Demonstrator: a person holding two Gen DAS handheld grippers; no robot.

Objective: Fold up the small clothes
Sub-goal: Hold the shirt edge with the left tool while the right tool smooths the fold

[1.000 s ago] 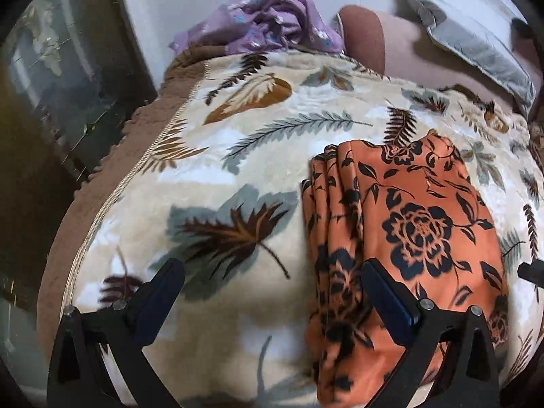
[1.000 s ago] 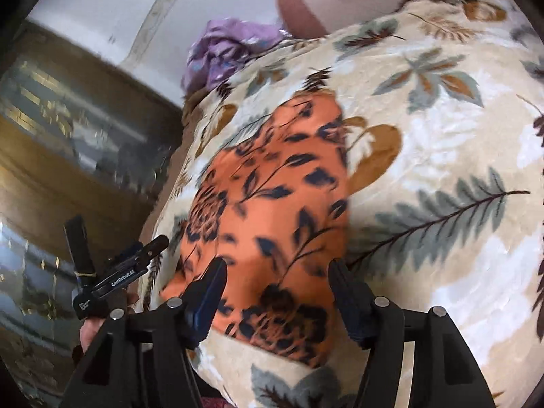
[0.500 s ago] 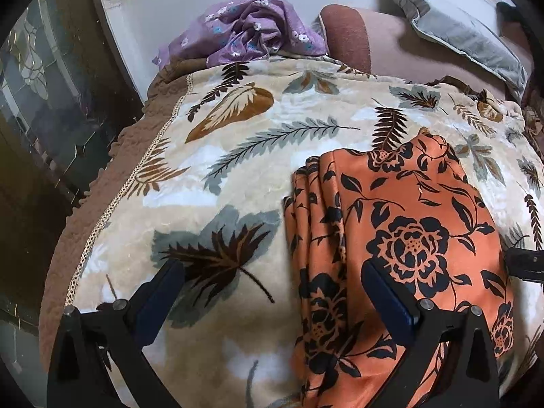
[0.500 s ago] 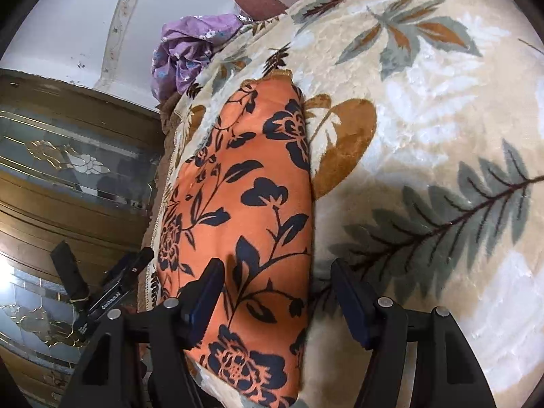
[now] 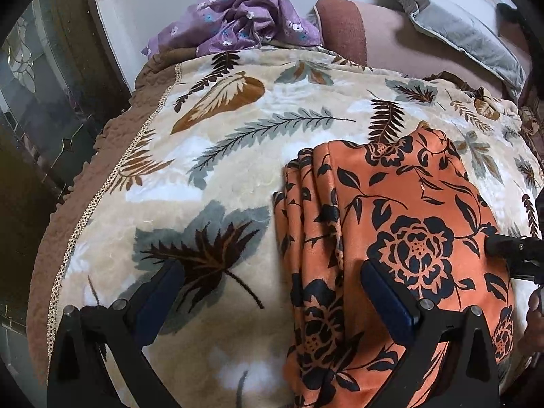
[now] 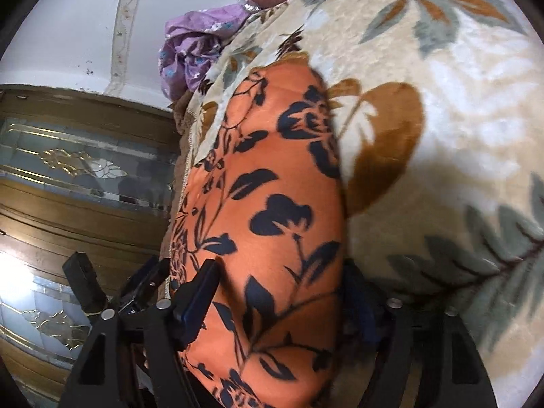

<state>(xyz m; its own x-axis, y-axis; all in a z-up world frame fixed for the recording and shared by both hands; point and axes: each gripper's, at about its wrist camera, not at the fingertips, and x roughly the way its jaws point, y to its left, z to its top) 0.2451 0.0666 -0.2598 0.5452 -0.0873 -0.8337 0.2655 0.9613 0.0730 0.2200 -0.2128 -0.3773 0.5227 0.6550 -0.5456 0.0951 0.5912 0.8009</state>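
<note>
A folded orange garment with black flowers [image 5: 401, 238] lies on the leaf-patterned blanket [image 5: 221, 170]. My left gripper [image 5: 268, 292] is open; its right finger sits over the garment's left folded edge, its left finger over bare blanket. In the right wrist view the garment [image 6: 272, 221] fills the gap of my right gripper [image 6: 282, 292], which is open with its jaws on either side of the garment's near end. The right gripper's tip also shows at the right edge of the left wrist view [image 5: 513, 248].
A crumpled purple floral cloth [image 5: 238, 20] lies at the blanket's far end by the white wall. A brown cushion [image 5: 343, 23] and grey pillow [image 5: 459, 30] sit at the back right. A wooden glass-panelled cabinet [image 6: 68, 176] stands beside the bed's edge.
My right gripper has moved forward and down so its jaws now straddle the garment's near end. The left gripper has crept slightly closer and stays open.
</note>
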